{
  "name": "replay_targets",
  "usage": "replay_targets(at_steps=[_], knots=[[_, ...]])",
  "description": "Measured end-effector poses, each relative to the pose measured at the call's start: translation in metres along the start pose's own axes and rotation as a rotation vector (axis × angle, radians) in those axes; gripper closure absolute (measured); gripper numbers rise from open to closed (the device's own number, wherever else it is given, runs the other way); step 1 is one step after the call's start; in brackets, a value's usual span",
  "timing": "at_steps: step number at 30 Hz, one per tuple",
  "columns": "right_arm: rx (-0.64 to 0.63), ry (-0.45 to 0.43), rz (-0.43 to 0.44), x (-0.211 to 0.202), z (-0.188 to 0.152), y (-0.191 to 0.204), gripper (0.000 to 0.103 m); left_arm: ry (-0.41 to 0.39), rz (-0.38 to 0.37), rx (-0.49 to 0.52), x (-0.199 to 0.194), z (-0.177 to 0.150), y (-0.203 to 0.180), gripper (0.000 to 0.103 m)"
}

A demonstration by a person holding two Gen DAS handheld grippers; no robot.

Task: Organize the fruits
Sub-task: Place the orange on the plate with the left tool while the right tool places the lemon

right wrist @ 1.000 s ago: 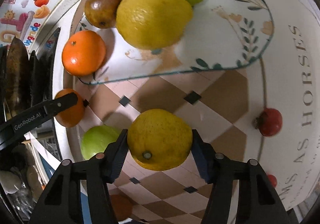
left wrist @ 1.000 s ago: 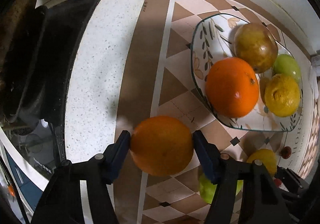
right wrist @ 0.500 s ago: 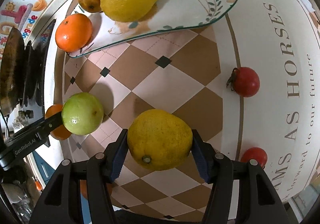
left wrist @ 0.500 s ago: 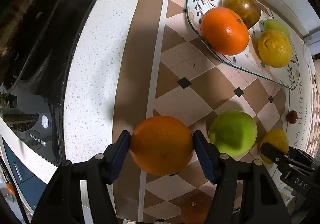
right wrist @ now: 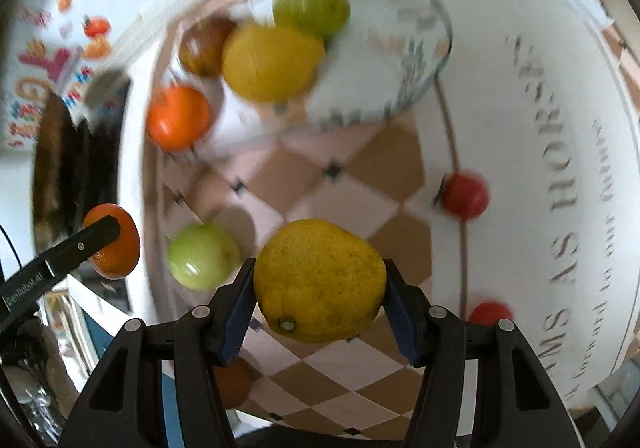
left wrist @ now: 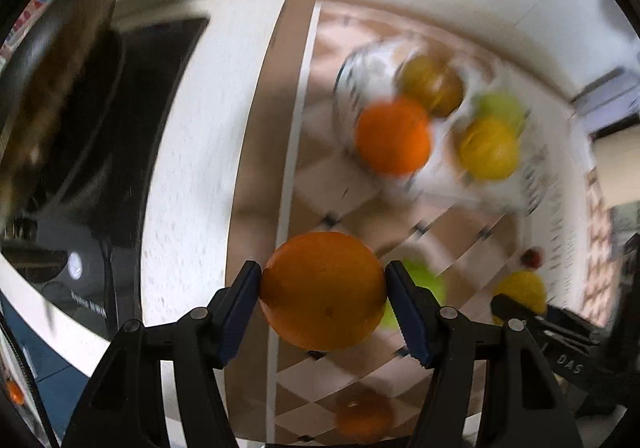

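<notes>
You have lifted both fruits higher off the surface [right wrist: 360, 200]: your left hand-held gripper [left wrist: 322, 294] clamps the orange [left wrist: 323, 290], your right hand-held gripper [right wrist: 318, 284] the lemon [right wrist: 320, 280], squeezed at their widest so neither rolls, bound for the plate [right wrist: 400, 88] beyond.

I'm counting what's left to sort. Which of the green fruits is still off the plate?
The green fruit lying on the checkered mat, between the two held fruits. The other green fruit already sits on the plate, behind the yellow one.
</notes>
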State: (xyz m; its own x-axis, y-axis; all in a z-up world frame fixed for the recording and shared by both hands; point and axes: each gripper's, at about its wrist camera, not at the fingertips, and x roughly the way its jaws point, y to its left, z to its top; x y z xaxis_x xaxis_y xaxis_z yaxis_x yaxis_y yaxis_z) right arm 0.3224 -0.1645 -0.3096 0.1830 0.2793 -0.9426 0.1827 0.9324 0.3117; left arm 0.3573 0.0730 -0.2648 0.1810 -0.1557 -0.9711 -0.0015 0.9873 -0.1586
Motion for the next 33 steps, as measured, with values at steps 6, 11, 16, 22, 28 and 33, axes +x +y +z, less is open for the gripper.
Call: replay_targets(at_steps=[6,11,16,22,28,33], knots=[[0.037,-0.088,0.016,-0.036,0.048,-0.013,0.041,-0.05,-0.041,0.015,-0.023,0.069,-0.015,0.041],[0.076,-0.093,-0.004,-0.028,0.096,-0.025,0.041,-0.012,-0.011,0.008,0.003,0.124,-0.022,0.041],[0.073,-0.063,-0.05,-0.01,0.127,-0.032,0.041,0.089,-0.003,-0.006,0.046,0.157,-0.024,0.041],[0.074,-0.049,-0.064,-0.004,0.136,-0.035,0.041,0.114,0.024,0.01,0.066,0.16,-0.029,0.041],[0.094,-0.019,-0.046,0.003,0.138,-0.037,0.03,0.132,0.039,0.03,0.07,0.161,-0.033,0.04],[0.082,-0.024,-0.056,-0.004,0.136,-0.031,0.011,0.117,0.011,0.012,0.065,0.16,-0.031,0.024]])
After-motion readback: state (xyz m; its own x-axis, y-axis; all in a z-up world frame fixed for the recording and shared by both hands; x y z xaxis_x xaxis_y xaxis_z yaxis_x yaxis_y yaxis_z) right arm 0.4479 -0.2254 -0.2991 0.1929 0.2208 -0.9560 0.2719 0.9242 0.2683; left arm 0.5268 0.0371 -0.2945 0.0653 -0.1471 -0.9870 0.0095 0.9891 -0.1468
